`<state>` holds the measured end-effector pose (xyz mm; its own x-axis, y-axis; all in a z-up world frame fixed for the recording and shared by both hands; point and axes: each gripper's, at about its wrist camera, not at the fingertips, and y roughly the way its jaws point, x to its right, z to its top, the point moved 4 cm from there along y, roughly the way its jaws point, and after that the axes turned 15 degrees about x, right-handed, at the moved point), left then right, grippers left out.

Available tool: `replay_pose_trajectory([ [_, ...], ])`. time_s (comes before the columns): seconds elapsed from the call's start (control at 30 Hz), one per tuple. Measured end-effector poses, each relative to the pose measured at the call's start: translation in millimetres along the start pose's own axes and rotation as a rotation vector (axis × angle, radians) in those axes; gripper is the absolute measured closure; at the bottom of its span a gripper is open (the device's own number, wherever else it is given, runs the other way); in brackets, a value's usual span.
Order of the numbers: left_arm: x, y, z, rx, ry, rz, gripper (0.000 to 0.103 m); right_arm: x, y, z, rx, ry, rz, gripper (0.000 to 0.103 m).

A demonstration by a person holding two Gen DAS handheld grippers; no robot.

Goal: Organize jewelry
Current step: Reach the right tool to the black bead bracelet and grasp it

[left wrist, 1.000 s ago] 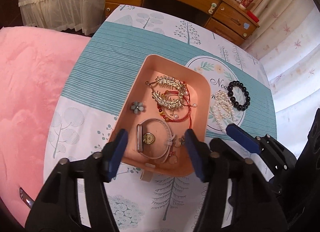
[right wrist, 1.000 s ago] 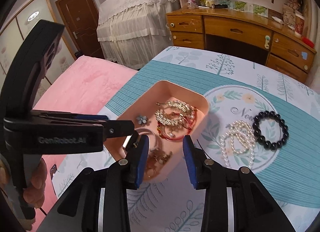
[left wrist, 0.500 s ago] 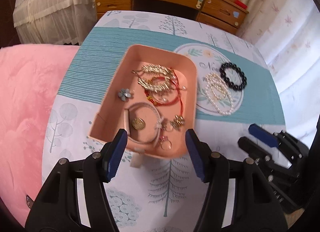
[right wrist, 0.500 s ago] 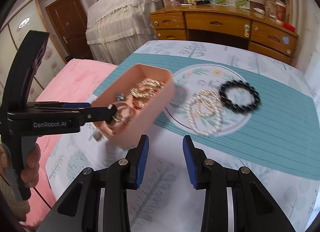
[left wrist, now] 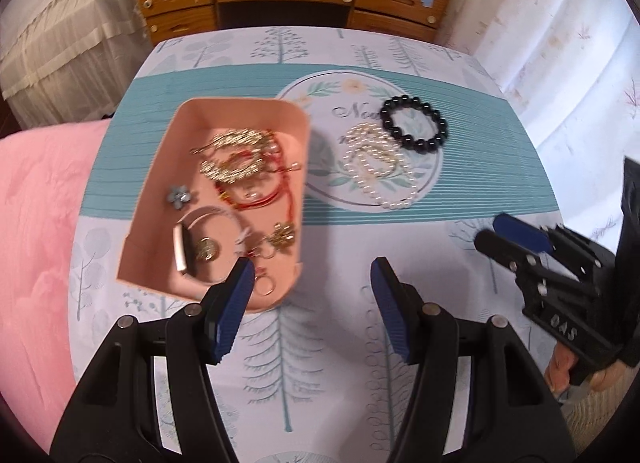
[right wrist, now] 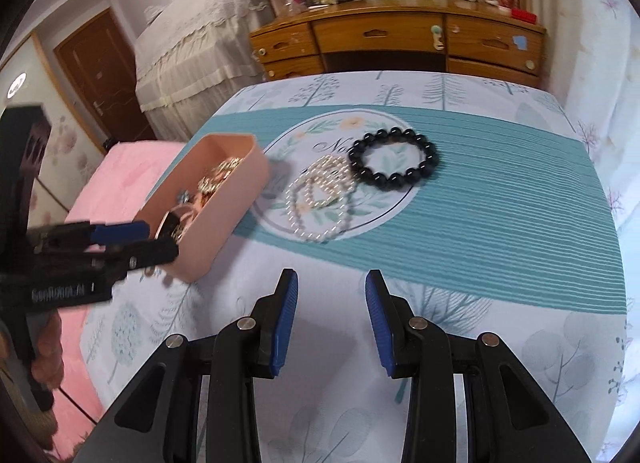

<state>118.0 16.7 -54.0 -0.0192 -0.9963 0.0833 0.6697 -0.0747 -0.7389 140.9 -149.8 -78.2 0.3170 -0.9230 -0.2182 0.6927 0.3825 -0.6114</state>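
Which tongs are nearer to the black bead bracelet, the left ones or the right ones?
The right tongs, it seems. They point at the table just short of the pearl necklace and the black bead bracelet. The left tongs sit farther left, by the pink tray.

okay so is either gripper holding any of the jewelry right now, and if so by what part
Nothing is held. The left gripper and the right gripper are both open and empty; the pearl necklace and black bead bracelet lie on the table.

Black plastic claw [left wrist: 312,287] arms with silver screws, ribbed blue pads [right wrist: 288,313], white "GenRobot.AI" lettering
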Motion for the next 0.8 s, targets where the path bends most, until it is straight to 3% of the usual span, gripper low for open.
replay_pose_trajectory([
  [0.2, 27, 9, 12, 0.015, 0.038, -0.021, 0.046, 31, 19, 32, 0.026, 0.104, -0.024, 0.067],
  [0.4, 59, 34, 22, 0.000, 0.077, -0.073, 0.046, 66, 57, 75, 0.043, 0.134, -0.128, 0.067],
  [0.63, 85, 72, 25, -0.040, 0.140, -0.118, 0.046, 93, 113, 101, -0.032, 0.150, -0.196, 0.067],
  [0.8, 96, 92, 28, -0.051, 0.164, -0.127, 0.049, 98, 144, 102, -0.091, 0.118, -0.234, 0.068],
])
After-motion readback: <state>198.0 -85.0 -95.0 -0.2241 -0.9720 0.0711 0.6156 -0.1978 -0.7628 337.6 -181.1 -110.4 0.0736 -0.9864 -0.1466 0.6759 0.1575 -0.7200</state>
